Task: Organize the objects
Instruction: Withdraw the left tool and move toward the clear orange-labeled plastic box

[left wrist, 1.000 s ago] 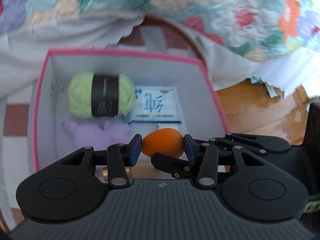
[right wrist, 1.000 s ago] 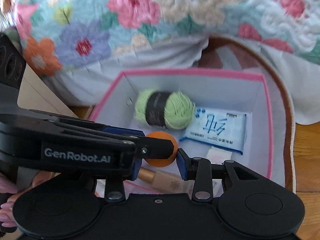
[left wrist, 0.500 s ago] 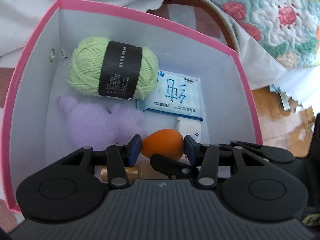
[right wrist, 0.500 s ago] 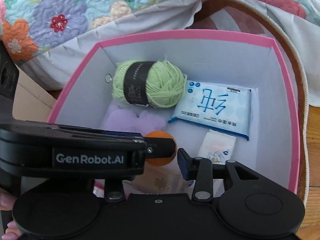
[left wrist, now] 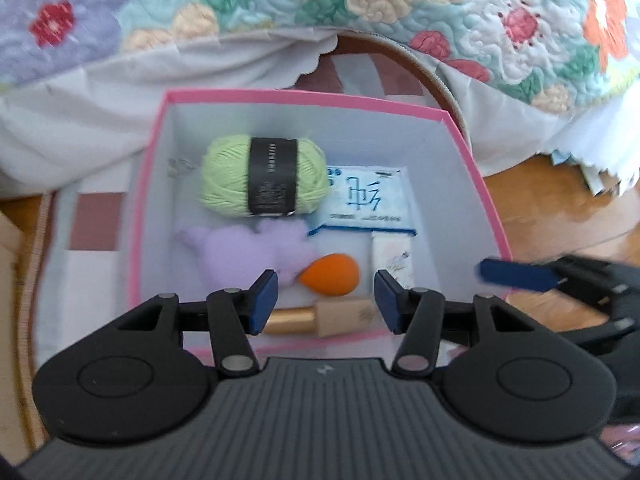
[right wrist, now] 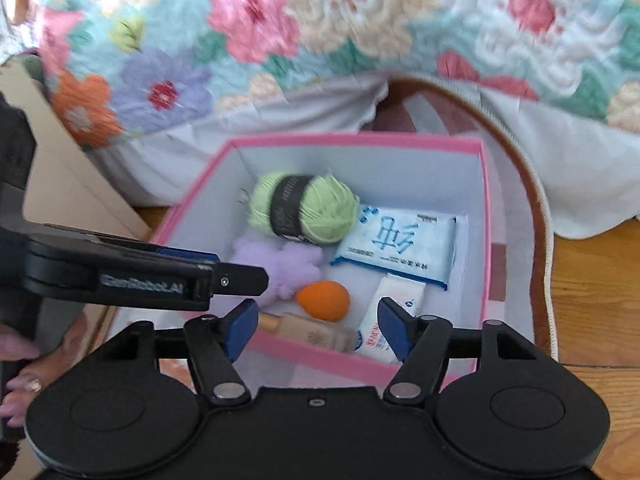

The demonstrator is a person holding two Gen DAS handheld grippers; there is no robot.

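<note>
A pink-rimmed white box [left wrist: 476, 168] [right wrist: 486, 208] holds a green yarn ball [left wrist: 264, 176] [right wrist: 304, 212], a blue tissue pack [left wrist: 366, 204] [right wrist: 396, 244], a purple plush [left wrist: 244, 248] [right wrist: 276, 260], a small white sachet [left wrist: 394, 254] [right wrist: 396, 300], a gold-capped beige bottle [left wrist: 324, 318] [right wrist: 308, 330] and an orange egg-shaped sponge [left wrist: 332, 276] [right wrist: 323, 300]. My left gripper [left wrist: 326, 306] is open and empty above the box's near edge. My right gripper [right wrist: 314, 326] is open and empty above the near rim. The sponge lies loose on the box floor.
A floral quilt [left wrist: 360, 8] [right wrist: 320, 28] hangs behind the box. A rug with a brown border [right wrist: 536, 208] lies under the box on the wooden floor [left wrist: 560, 200]. A cardboard piece [right wrist: 68, 184] stands at the left.
My left gripper opened and let go of the orange sponge, which now lies in the box. Both grippers pulled back and up from the box. My right gripper opened wider.
</note>
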